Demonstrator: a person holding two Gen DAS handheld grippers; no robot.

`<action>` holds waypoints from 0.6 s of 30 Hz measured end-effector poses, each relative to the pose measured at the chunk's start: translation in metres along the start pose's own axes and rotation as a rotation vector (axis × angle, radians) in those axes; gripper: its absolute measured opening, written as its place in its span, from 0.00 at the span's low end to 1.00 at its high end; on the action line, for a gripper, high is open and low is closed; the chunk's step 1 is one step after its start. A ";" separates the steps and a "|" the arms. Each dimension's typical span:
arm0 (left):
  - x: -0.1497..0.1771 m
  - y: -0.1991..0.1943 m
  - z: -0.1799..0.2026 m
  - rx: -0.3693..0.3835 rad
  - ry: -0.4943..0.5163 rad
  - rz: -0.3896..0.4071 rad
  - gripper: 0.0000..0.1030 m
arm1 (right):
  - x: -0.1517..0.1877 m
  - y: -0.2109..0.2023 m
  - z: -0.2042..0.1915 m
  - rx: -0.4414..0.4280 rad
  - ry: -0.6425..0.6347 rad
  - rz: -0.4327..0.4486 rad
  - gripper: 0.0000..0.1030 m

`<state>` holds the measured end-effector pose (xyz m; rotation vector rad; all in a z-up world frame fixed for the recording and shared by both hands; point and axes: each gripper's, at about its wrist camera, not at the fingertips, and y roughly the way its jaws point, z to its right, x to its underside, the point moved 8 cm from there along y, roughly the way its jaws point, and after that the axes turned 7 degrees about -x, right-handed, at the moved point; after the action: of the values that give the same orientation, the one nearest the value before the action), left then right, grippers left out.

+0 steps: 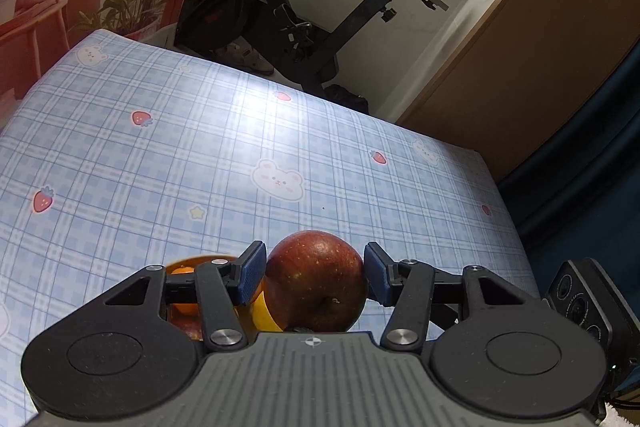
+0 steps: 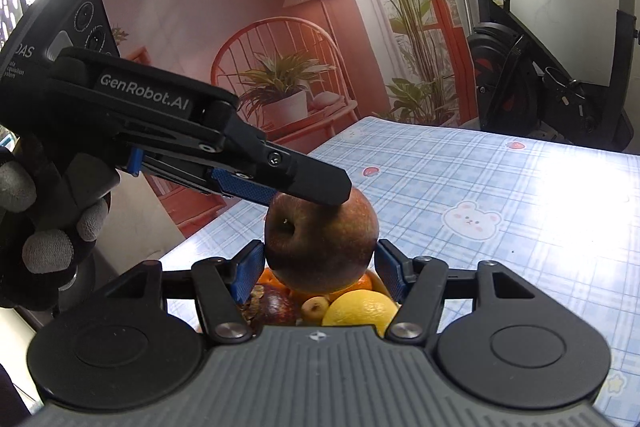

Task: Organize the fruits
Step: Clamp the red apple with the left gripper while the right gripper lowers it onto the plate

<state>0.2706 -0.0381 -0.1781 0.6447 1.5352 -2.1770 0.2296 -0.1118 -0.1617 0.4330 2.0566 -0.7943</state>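
Observation:
A dark red apple (image 1: pixel 316 283) sits between the blue pads of my left gripper (image 1: pixel 316 257), both pads pressing its sides, stem hollow towards the camera. In the right wrist view the red apple (image 2: pixel 320 239) is also pinched between the pads of my right gripper (image 2: pixel 320 261). There the left gripper's black finger (image 2: pixel 312 183) lies across its top. It looks like one apple held by both, lifted above an orange bowl (image 1: pixel 188 263) of fruit. In the bowl lie a lemon (image 2: pixel 360 309), oranges (image 2: pixel 362 283), a dark red fruit (image 2: pixel 276 303) and a small yellow fruit (image 2: pixel 314 307).
The table carries a blue checked cloth (image 1: pixel 200 147) with bears and strawberries. An exercise bike (image 1: pixel 280 19) stands past its far edge, with a brown cabinet (image 1: pixel 520 67) to the right. A gloved hand (image 2: pixel 48 227) holds the left gripper. A printed backdrop (image 2: pixel 240 7) hangs behind.

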 end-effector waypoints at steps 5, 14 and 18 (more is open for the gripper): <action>0.018 0.002 -0.022 -0.017 -0.042 -0.028 0.55 | 0.015 0.020 -0.013 -0.002 -0.017 -0.070 0.61; 0.033 0.004 -0.043 0.011 -0.075 -0.051 0.57 | 0.022 0.034 -0.018 0.034 -0.069 -0.147 0.62; 0.035 0.003 -0.045 0.029 -0.088 -0.053 0.57 | 0.020 0.034 -0.021 0.055 -0.118 -0.163 0.63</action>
<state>0.2501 0.0019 -0.2138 0.5159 1.4944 -2.2388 0.2248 -0.0719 -0.1824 0.2441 1.9815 -0.9527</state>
